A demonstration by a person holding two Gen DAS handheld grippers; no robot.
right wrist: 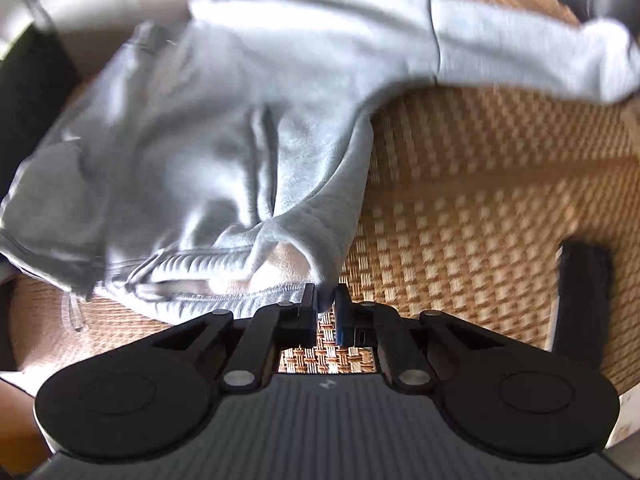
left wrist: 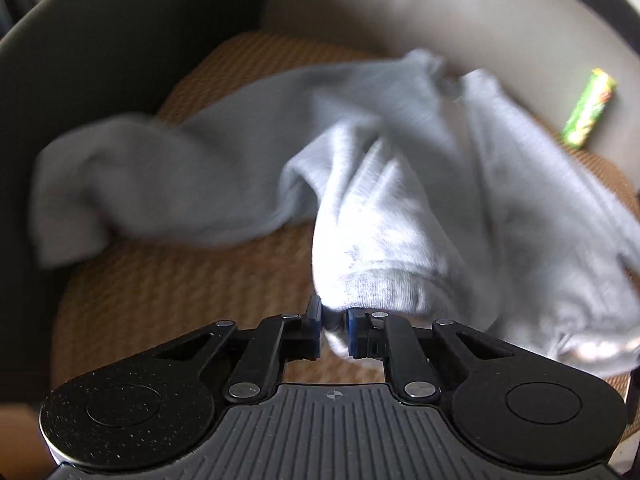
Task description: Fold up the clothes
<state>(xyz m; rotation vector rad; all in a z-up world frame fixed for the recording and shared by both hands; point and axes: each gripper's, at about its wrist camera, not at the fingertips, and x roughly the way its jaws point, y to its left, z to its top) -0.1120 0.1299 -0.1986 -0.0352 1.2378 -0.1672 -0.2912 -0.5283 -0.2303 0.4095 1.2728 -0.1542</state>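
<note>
While my left tool [left wrist: 334, 330] pinches the grey hoodie's [left wrist: 380, 208] hem, my right tool [right wrist: 325, 312] grips its other corner above the woven mat [right wrist: 480, 200]

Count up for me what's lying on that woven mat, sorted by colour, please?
Grey: 1, the hooded sweatshirt, pinched at its hem by both the left gripper and the right gripper.
Green: 1, a small packet at the edge of the woven mat.
Total: 2
</note>
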